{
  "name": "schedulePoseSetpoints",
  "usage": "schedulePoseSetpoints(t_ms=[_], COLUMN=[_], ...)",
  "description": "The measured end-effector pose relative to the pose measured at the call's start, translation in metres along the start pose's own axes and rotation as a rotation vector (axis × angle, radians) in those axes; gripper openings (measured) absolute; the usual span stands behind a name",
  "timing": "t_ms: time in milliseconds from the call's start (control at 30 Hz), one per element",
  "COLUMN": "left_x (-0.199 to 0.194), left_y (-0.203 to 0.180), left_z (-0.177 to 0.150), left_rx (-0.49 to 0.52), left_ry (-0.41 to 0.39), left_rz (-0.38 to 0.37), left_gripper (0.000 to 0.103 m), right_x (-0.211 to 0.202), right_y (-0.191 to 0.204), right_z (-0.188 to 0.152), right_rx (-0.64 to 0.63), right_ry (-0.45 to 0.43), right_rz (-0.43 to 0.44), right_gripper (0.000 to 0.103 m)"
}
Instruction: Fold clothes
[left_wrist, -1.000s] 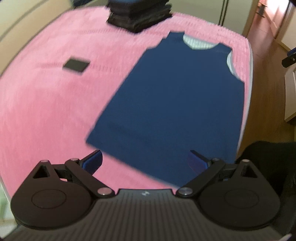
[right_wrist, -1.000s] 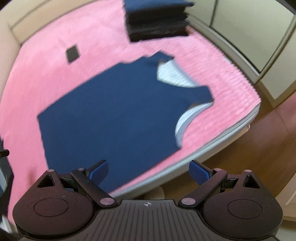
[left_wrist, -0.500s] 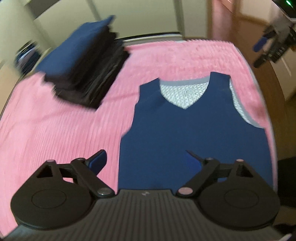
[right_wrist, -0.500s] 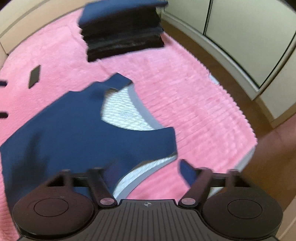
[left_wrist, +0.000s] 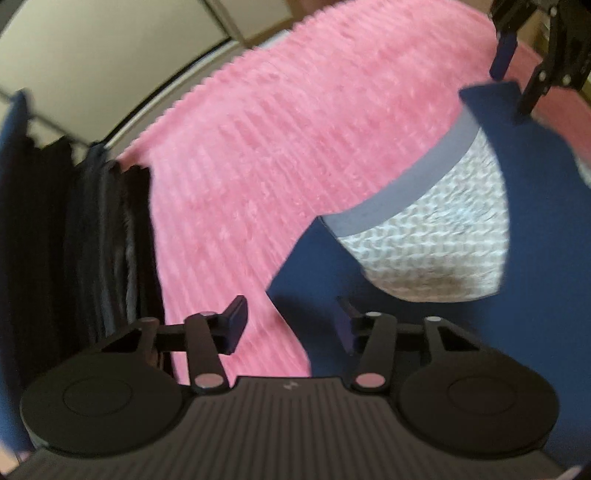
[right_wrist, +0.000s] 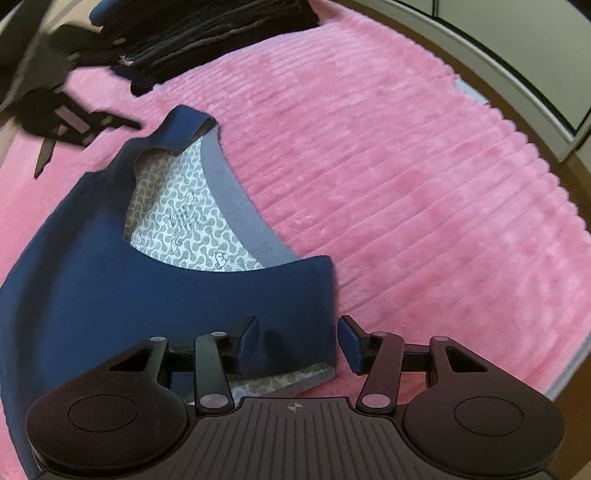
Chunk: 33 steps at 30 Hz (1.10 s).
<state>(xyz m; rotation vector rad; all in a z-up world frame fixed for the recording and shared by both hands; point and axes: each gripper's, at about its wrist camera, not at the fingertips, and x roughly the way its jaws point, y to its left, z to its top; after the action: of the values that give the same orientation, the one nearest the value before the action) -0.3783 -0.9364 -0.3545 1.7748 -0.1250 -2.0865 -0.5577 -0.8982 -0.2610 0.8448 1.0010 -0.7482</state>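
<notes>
A: What sits at your far left?

B: A stack of folded dark clothes (left_wrist: 74, 251) on the pink ribbed blanket (left_wrist: 295, 129). It lies just beside your left tool (left_wrist: 291, 325), so there is little room on that side. Pink blanket runs open between the stack and the navy sleeveless top (right_wrist: 92, 288).

A: And the left tool itself?

B: Its fingers are spread wide, straddling the top's left shoulder edge: one finger over the pink blanket, the other over navy cloth. It grips nothing.

A: Where does the top lie?

B: Flat on the blanket, neckline facing away from you, the patterned lining (right_wrist: 177, 225) and grey neck band (right_wrist: 236, 206) showing.

A: The right tool?

B: Your right tool (right_wrist: 299, 341) is also spread, with the right shoulder strap's outer edge between its fingers; whether the pads touch the cloth I cannot tell. To its right the blanket stretches open as far as the bed's edge (right_wrist: 576, 350).
</notes>
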Motion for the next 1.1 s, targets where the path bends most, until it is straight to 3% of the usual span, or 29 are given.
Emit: schedulePoseSetpoints(t_ms=[200, 300, 367, 400, 567, 700, 900, 1100], left_x=[0.044, 0.047, 0.046, 0.046, 0.044, 0.041, -0.021, -0.111], left_y=[0.011, 0.01, 0.01, 0.01, 0.01, 0.009, 0.0, -0.041], left_z=[0.016, 0.018, 0.018, 0.018, 0.018, 0.017, -0.014, -0.076], left_rx=[0.159, 0.199, 0.214, 0.221, 0.257, 0.28, 0.223, 0.143], left_ry=[0.027, 0.027, 0.024, 0.023, 0.016, 0.009, -0.051, -0.082], left_rz=[-0.113, -0.13, -0.135, -0.137, -0.148, -0.153, -0.086, 0.001], left_gripper=[0.033, 0.03, 0.024, 0.015, 0.0, 0.0, 0.0, 0.0], right_x=[0.008, 0.012, 0.013, 0.013, 0.014, 0.005, -0.037, -0.092], right_y=[-0.007, -0.014, -0.018, -0.019, -0.022, -0.02, 0.012, 0.091], right_z=[-0.003, -0.004, -0.005, -0.005, -0.005, -0.004, -0.003, -0.019], right_rx=[0.038, 0.062, 0.074, 0.076, 0.089, 0.118, 0.058, -0.104], right_ry=[-0.009, -0.007, -0.009, -0.01, -0.006, -0.01, -0.041, -0.046], right_rz=[0.014, 0.021, 0.03, 0.031, 0.03, 0.014, 0.049, 0.201], right_gripper=[0.041, 0.037, 0.035, 0.034, 0.008, 0.002, 0.001, 0.001])
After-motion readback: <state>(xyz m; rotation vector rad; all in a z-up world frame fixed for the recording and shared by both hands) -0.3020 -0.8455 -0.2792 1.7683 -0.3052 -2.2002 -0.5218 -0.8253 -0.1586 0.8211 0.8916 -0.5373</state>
